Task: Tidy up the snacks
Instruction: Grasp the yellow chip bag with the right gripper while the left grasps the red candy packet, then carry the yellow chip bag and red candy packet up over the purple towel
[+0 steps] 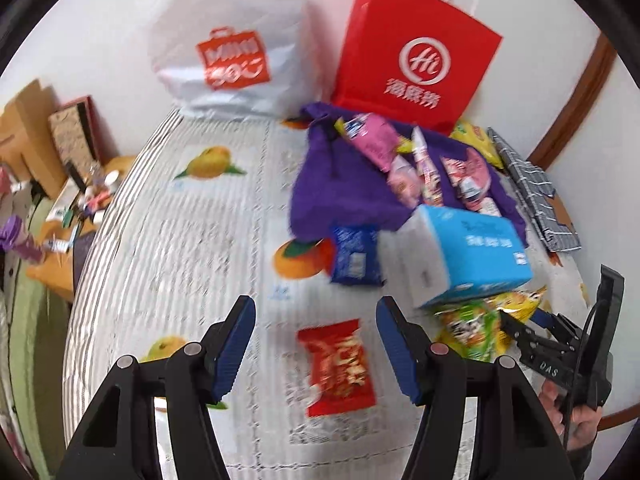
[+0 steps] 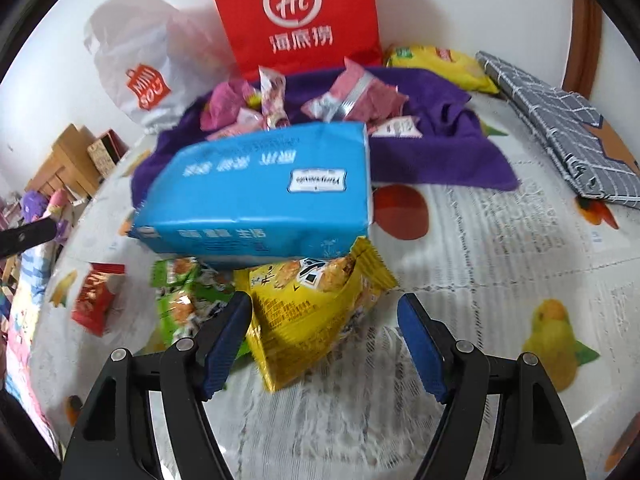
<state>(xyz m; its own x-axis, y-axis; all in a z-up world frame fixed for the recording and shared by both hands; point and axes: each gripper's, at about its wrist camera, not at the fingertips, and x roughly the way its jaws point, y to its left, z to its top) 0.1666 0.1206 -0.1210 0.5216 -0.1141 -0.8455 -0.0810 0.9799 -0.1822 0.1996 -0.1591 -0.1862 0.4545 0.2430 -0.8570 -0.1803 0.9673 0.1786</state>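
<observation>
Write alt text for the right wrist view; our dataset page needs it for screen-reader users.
The right gripper, jaws open, hovers over a yellow snack packet on a fruit-print tablecloth. Beyond it a blue tissue pack rests partly on the packet, before pink snacks on a purple cloth and a red paper bag.

A plain white wall (image 1: pixel 120 40) rises behind the surface, which is covered by a fruit-printed cloth (image 1: pixel 192 240). Brown wooden trim (image 1: pixel 576 100) curves at right. Cardboard boxes (image 1: pixel 24 132) crowd a cluttered wooden desk (image 1: pixel 52 272) at left.
</observation>
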